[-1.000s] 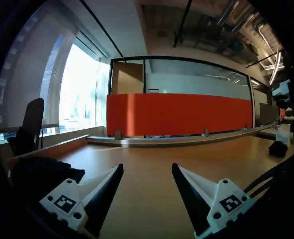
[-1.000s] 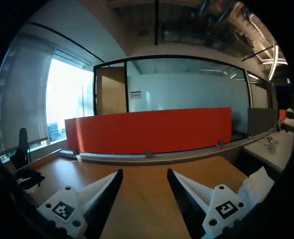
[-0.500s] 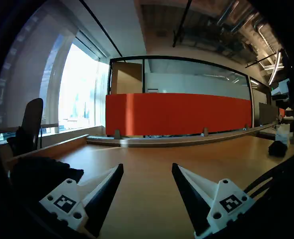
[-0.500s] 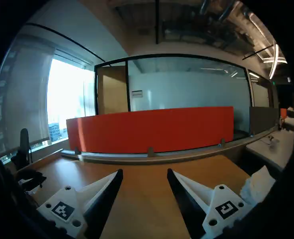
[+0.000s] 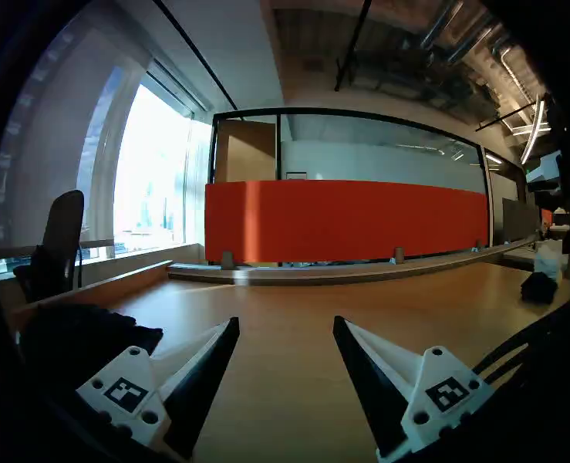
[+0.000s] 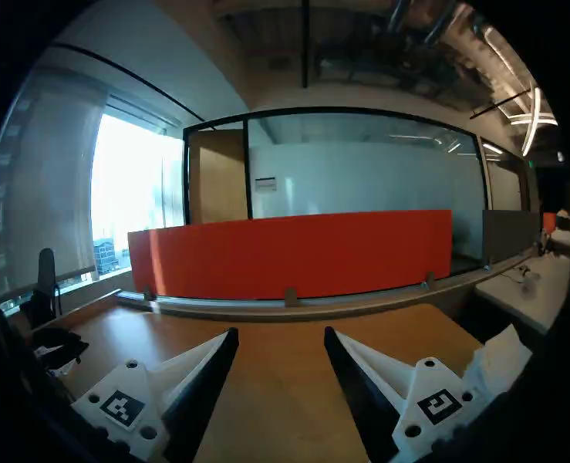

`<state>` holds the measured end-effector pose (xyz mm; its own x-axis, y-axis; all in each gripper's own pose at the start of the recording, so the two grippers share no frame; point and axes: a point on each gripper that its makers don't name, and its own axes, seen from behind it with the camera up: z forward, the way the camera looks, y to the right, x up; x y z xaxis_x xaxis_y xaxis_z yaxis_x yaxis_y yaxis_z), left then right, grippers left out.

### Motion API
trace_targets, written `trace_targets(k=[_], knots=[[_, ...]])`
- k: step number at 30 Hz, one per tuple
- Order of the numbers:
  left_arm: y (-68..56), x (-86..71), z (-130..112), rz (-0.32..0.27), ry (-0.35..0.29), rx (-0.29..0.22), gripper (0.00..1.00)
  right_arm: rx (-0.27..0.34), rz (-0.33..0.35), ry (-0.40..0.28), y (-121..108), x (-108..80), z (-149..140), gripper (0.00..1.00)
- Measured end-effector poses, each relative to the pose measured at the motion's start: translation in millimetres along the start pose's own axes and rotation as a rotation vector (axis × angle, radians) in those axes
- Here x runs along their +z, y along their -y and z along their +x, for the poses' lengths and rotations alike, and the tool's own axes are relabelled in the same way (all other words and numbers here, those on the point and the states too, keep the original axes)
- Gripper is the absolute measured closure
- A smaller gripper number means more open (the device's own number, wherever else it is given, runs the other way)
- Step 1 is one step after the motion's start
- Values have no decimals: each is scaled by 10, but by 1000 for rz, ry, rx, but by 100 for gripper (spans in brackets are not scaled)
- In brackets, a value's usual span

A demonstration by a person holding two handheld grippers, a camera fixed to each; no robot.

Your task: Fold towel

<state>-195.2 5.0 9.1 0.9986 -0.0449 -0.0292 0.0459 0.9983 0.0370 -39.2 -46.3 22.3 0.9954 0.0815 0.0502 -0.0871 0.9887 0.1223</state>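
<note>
The towel (image 6: 502,356), seemingly the white crumpled heap, lies at the edge of the desk (image 6: 281,409) just beside the right claw (image 6: 278,332); that and the left claw (image 5: 285,319) hang spread and empty, scarcely shifted over the last second, so folding hasn't begun

You face the partition (image 5: 346,220), standing along the far edge of the desk (image 5: 285,297). Before the partition, over the desk, hang your left gripper (image 5: 285,320) and your right gripper (image 6: 281,330). Left of the partition are a window (image 5: 150,185) and a chair (image 5: 57,239). A bundle (image 5: 76,336) lies on the desk, before the partition and to its left. Behind the partition stands a glass wall (image 5: 377,158), with a door (image 5: 246,150) at its left end.
</note>
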Motion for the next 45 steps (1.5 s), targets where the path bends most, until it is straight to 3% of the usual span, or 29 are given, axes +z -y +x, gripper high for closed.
trace_targets(k=[8, 17, 20, 35, 45], knots=[[-2, 3, -16, 0, 0, 0, 10, -24, -15, -26, -107, 2, 110, 14], [2, 9, -30, 0, 0, 0, 10, -55, -90, -71, -444, -9, 294, 14], [1, 10, -32, 1, 0, 0, 10, -61, -85, -75, -463, -27, 278, 14], [5, 14, -37, 1, 0, 0, 10, -8, -65, -48, -564, -44, -467, 14], [3, 14, -41, 1, 0, 0, 10, 25, -95, -73, -663, 19, -926, 11]])
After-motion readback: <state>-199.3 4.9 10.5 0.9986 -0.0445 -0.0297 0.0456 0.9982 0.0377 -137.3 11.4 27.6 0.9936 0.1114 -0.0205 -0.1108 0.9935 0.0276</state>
